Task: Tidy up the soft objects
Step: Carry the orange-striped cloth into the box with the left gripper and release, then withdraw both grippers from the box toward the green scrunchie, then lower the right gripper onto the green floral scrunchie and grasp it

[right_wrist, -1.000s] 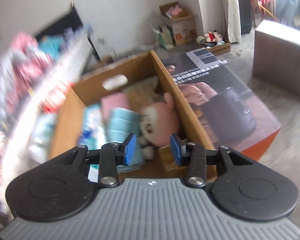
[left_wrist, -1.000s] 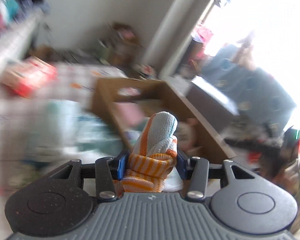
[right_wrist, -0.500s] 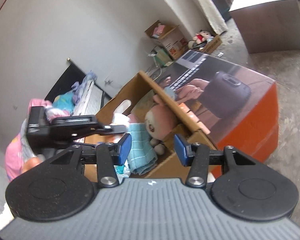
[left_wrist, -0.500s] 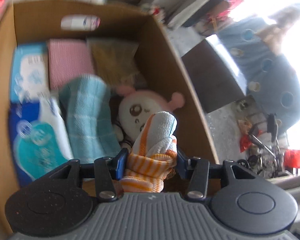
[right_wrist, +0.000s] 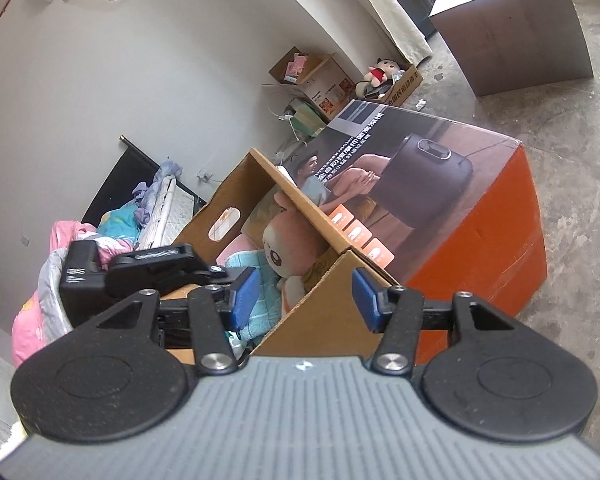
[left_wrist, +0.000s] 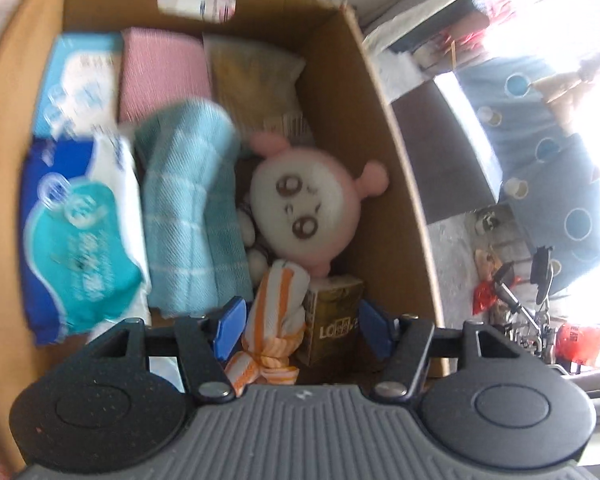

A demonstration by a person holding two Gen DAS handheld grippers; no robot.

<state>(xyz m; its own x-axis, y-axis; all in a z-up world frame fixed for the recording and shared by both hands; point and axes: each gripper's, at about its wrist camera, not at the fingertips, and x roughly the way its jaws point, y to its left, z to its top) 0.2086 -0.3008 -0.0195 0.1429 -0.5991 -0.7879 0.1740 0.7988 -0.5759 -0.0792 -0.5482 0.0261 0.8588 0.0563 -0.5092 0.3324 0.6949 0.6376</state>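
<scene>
In the left wrist view my left gripper (left_wrist: 302, 326) is open above the near end of a cardboard box (left_wrist: 384, 128). An orange-and-white striped cloth (left_wrist: 278, 312) lies loose between the spread fingers, resting in the box beside a small gold carton (left_wrist: 334, 320). A pink plush toy (left_wrist: 304, 208), a teal checked towel (left_wrist: 188, 208), a pink cloth (left_wrist: 160, 68) and tissue packs (left_wrist: 76, 216) lie in the box. My right gripper (right_wrist: 304, 300) is open and empty just outside the box's near corner (right_wrist: 320, 320). The left gripper (right_wrist: 148, 268) shows there over the box.
A large orange printed box (right_wrist: 460, 200) stands right against the cardboard box. A grey box (right_wrist: 512, 32) and open cartons with a doll (right_wrist: 380, 72) stand farther on the concrete floor. A bed with pink bedding (right_wrist: 60, 280) is at the left.
My left gripper has opened and let go of the striped cloth, which now lies in the box. The right gripper has drawn back slightly and stays open.
</scene>
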